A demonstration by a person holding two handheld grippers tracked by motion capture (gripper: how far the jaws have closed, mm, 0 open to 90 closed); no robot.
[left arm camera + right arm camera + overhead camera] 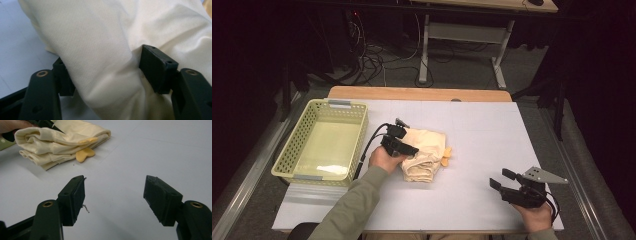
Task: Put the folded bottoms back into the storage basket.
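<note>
A folded cream garment (426, 156) lies on the white table sheet (482, 130), left of the middle, with a small yellow piece (446, 156) sticking out at its right edge. My left gripper (410, 150) reaches onto the garment's left side. In the left gripper view a thick fold of the garment (100, 50) bulges between both pads, which press into it, so my left gripper (107, 65) is shut on it. My right gripper (501, 179) rests near the front right of the sheet. It stands open (115, 192) with only bare table between its jaws, facing the garment (57, 137) and its yellow piece (85, 155).
A pale yellow-green perforated basket (292, 142) stands at the table's left edge, next to the garment, and looks empty. Beyond the far edge are table legs (424, 45) and loose cables (372, 60) on the floor.
</note>
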